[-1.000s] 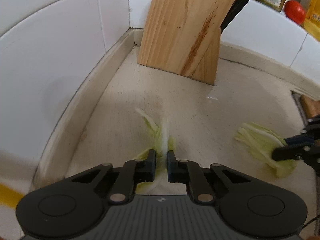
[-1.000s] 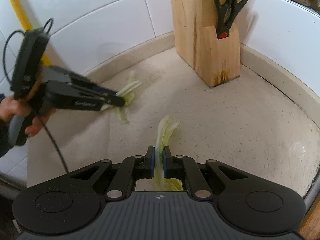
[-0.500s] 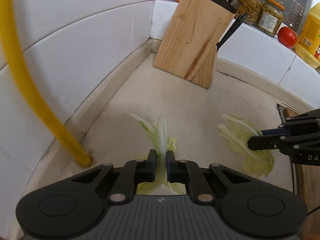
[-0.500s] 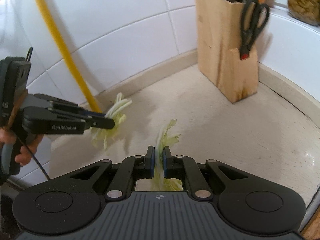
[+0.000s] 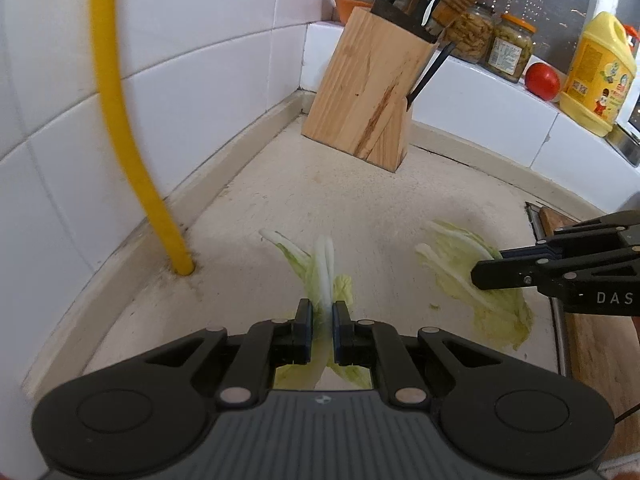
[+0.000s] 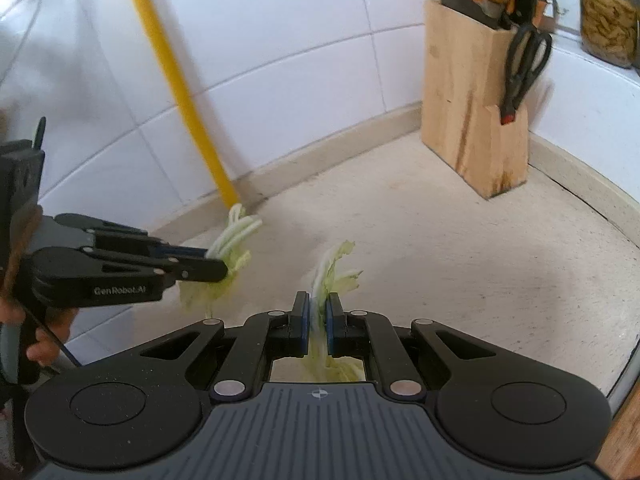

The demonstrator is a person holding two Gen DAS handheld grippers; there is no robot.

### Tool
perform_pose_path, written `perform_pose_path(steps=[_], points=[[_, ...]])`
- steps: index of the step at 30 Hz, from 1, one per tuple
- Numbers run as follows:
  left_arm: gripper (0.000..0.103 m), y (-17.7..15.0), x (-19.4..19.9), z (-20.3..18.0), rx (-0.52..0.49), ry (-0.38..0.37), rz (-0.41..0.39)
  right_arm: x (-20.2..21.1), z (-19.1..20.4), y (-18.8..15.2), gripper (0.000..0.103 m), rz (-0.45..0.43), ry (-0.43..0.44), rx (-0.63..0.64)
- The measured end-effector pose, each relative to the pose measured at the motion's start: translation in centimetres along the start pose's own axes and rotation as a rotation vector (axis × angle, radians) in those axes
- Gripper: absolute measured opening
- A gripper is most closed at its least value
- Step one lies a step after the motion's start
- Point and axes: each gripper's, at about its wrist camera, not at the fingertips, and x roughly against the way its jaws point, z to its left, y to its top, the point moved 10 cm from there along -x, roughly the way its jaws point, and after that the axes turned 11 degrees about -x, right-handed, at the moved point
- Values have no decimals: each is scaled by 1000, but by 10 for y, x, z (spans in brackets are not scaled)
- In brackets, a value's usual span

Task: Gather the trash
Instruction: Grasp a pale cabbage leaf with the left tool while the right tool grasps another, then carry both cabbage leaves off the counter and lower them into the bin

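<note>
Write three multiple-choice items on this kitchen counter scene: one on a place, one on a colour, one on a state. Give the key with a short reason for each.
1. Where do the black-handled scissors sit?
A. flat on the counter
B. in a slot of the pale wooden knife block
C. in the right gripper

2. What colour is the pipe that runs down the white tiled wall to the speckled beige counter?
A. yellow
B. red
C. grey

3. What is the state of the left gripper?
A. open, with nothing in it
B. shut on a spoon
C. shut on a bunch of pale green cabbage leaves

Key:
1 B: the handles hang from the block's lower front step.
2 A: it shows yellow in both views.
3 C: the white stalks stick out between its closed pads; the right gripper likewise pinches its own cabbage leaf.
</note>
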Motion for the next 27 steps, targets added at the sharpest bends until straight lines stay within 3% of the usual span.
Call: perform_pose_path(steps=[27], points=[[7, -75, 93, 33, 85, 123, -53, 1, 117, -48, 12, 49, 98, 142]])
